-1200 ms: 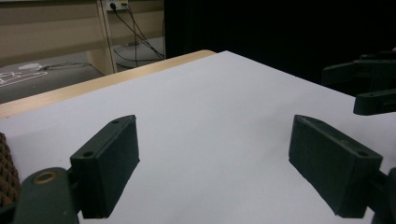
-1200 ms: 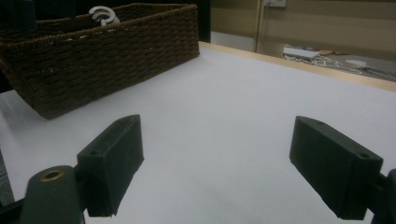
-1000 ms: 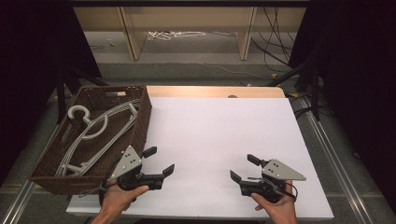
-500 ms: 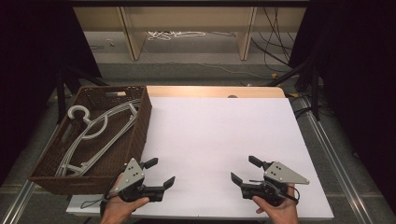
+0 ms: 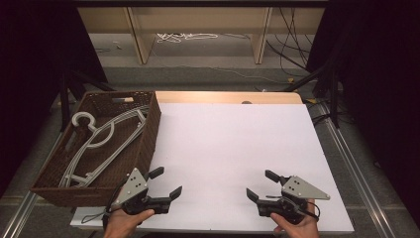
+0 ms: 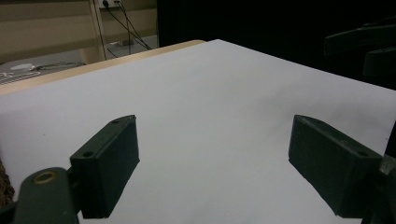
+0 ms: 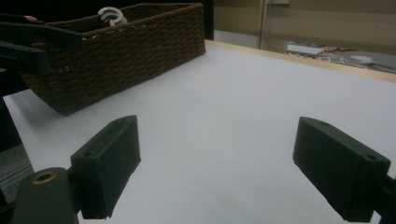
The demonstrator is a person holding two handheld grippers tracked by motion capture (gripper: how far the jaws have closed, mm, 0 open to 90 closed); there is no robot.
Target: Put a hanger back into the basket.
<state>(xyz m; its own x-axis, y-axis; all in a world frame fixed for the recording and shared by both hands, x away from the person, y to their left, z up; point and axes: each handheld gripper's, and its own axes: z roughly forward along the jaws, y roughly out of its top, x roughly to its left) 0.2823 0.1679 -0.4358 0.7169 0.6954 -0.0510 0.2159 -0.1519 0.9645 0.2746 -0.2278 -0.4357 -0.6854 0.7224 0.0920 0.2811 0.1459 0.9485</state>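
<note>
White table (image 5: 233, 144), wicker basket (image 5: 148, 130) at left edge — dark surroundings

one basket (image 5: 148, 131), several hangers (image 5: 106, 136), two tools (image 5: 166, 182)

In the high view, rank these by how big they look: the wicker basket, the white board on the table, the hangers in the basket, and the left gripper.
1. White board
2. Wicker basket
3. Hangers
4. Left gripper, though it sits nearest the camera, which flatters its size.

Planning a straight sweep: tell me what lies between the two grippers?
Nothing: in the high view, bare white table top separates the left gripper from the right gripper.
</note>
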